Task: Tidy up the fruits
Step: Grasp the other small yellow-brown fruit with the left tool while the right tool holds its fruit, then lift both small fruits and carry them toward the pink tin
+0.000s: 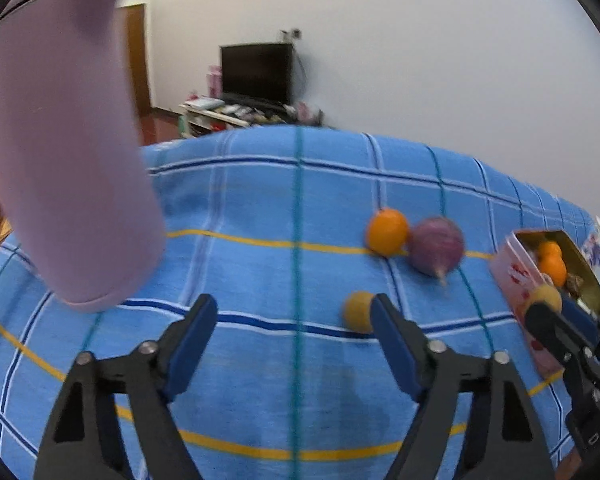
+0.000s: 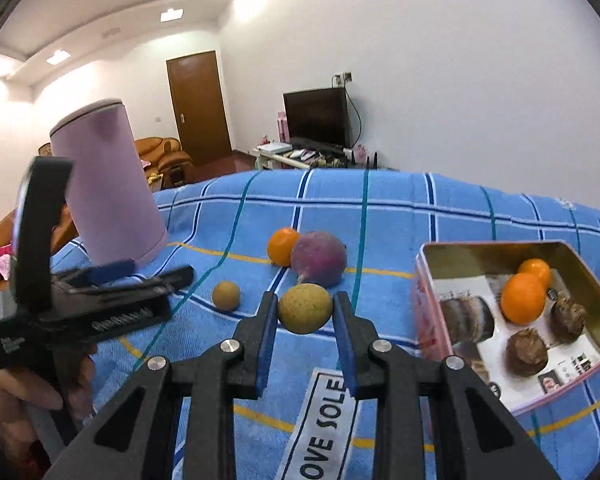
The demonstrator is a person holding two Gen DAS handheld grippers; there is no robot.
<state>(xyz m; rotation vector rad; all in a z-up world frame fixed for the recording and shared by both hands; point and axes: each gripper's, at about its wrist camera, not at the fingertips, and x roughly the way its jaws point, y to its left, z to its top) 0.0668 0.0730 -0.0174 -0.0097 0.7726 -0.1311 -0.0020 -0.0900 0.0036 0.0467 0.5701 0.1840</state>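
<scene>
My right gripper (image 2: 305, 310) is shut on a yellow-green round fruit (image 2: 305, 308) and holds it above the blue checked cloth, left of the pink tin box (image 2: 428, 276). The box holds two oranges (image 2: 523, 298) and two brown fruits (image 2: 527, 353). On the cloth lie an orange (image 2: 283, 246), a purple round fruit (image 2: 318, 258) and a small yellow fruit (image 2: 226, 295). My left gripper (image 1: 294, 344) is open and empty; the small yellow fruit (image 1: 358, 311) lies just beyond its right finger. The left wrist view also shows the orange (image 1: 387, 231), purple fruit (image 1: 436, 246), box (image 1: 520, 276) and right gripper (image 1: 556, 316).
A tall lilac kettle (image 2: 108, 184) stands on the cloth at the left, large in the left wrist view (image 1: 64, 152). A white label (image 2: 324, 428) lies on the cloth near me. A TV stand, door and sofa are beyond the table.
</scene>
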